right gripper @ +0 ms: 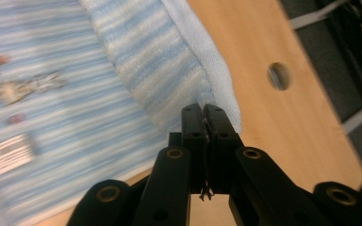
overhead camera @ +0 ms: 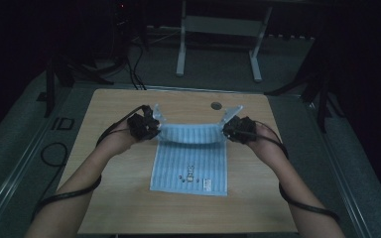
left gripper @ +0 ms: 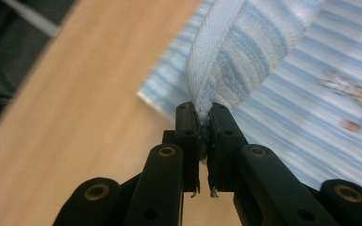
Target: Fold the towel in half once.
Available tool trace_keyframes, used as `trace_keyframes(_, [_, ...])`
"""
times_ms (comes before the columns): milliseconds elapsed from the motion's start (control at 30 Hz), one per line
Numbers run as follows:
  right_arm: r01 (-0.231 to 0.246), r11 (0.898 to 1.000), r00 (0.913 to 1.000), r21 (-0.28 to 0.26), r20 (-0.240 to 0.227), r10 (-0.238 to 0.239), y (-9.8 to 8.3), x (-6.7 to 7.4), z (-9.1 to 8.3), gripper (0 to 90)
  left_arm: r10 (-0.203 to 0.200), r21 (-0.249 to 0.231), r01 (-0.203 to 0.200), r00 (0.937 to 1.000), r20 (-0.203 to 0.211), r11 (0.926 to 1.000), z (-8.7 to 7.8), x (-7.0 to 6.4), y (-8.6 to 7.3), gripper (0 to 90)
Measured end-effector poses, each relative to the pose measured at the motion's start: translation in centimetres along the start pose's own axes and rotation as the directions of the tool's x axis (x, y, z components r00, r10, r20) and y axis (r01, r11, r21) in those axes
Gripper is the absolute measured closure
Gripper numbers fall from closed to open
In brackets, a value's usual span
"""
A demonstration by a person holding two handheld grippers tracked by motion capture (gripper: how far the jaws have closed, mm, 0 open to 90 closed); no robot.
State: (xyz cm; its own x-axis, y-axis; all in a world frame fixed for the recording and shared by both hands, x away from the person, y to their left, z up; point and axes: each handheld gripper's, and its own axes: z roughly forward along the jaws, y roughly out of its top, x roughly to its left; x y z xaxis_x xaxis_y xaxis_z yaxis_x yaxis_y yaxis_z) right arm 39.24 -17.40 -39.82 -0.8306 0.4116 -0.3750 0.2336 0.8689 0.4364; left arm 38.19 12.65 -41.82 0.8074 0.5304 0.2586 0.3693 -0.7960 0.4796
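Table (overhead camera: 119, 208), light wood, with a round hole (overhead camera: 216, 105) near the far edge. Towel (overhead camera: 191, 163), blue-striped, lies mid-table; its near part is flat, with a small print and label toward the near edge. Its far edge is lifted off the wood and sags between the two grippers, the two far corners sticking up past the jaws.

Left gripper (overhead camera: 151, 128) pinches the far-left corner, jaws pressed together on a bunched fold, plain in the left gripper view (left gripper: 204, 123). Right gripper (overhead camera: 229, 130) pinches the far-right corner the same way, jaws clamped on the hem (right gripper: 202, 123).

Key relation: the towel's long axis runs near–far, away from the person, and the flat part lies toward the person from both grippers. Both hands sit level with each other at the far end, each equally near its own corner. Looks like a fold in hand: the held edge would have to travel toward the near edge, both sides kept even so the hems line up.
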Motion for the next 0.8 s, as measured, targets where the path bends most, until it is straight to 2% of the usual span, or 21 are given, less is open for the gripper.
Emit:
trace_keyframes(67, [0.019,1.000,0.9994,0.008,-0.030,-0.018,-0.8,1.7,0.1,87.9,0.022,0.013,-0.022,0.9997,0.006,0.9997,0.3,-1.2,-1.1,84.3])
trace_keyframes(133, [0.060,0.998,0.9977,0.026,-0.034,-0.059,-1.6,3.4,0.2,87.9,0.039,0.015,-0.039,0.9991,0.016,0.9991,0.4,-2.3,-2.1,84.3])
trace_keyframes(200, [0.046,0.999,0.9971,0.009,-0.061,-0.045,-2.3,4.6,0.0,87.9,0.060,0.022,-0.060,0.9980,0.018,0.9979,0.3,-3.3,-3.0,84.0])
trace_keyframes(333, [0.049,0.999,0.9965,-0.015,-0.068,-0.050,-3.5,6.3,-0.9,87.9,0.048,-0.026,-0.047,0.9971,0.059,0.9986,-0.3,-5.4,-4.7,83.8])
trace_keyframes(367, [0.042,0.999,0.9966,-0.023,-0.071,-0.043,-3.8,6.8,-1.2,87.8,0.051,-0.024,-0.049,0.9956,0.078,0.9985,-0.2,-6.0,-5.2,83.8])
trace_keyframes(433, [0.025,0.999,0.9958,-0.034,-0.087,-0.028,-4.6,7.8,-1.5,87.5,0.067,-0.021,-0.065,0.9916,0.111,0.9977,0.0,-7.3,-6.0,83.2])
trace_keyframes(500, [0.021,0.999,0.9945,-0.047,-0.101,-0.026,-5.6,9.3,-1.8,85.3,0.098,0.009,-0.101,0.9822,0.160,0.9949,0.3,-8.5,-6.7,79.6])
trace_keyframes(567, [0.050,0.999,0.9868,-0.009,-0.154,-0.050,-6.6,10.7,-1.7,71.3,0.133,0.032,-0.143,0.9698,0.204,0.9892,0.3,-9.3,-7.3,71.0])
trace_keyframes(600, [0.055,0.998,0.9850,0.014,-0.164,-0.052,-7.1,11.2,-1.8,70.5,0.129,0.033,-0.139,0.9684,0.213,0.9897,0.1,-9.6,-7.5,69.3])
trace_keyframes(633, [0.054,0.998,0.9850,0.025,-0.165,-0.049,-7.5,11.5,-1.9,70.5,0.125,0.045,-0.139,0.9645,0.233,0.9893,-0.1,-9.6,-7.5,69.1])
trace_keyframes(667, [0.033,0.999,0.9844,0.024,-0.174,-0.028,-7.8,11.5,-2.2,70.3,0.141,0.042,-0.155,0.9628,0.230,0.9871,-0.4,-9.7,-7.6,66.6])
trace_keyframes(700, [0.011,1.000,0.9827,0.023,-0.185,-0.007,-8.1,11.3,-2.5,69.9,0.136,0.043,-0.149,0.9657,0.221,0.9879,-0.6,-9.6,-7.5,64.3])
trace_keyframes(800, [-0.007,0.999,0.9855,0.041,-0.169,0.014,-8.5,10.3,-2.8,69.9,0.123,0.039,-0.135,0.9666,0.225,0.9901,-0.9,-9.2,-7.0,59.4])
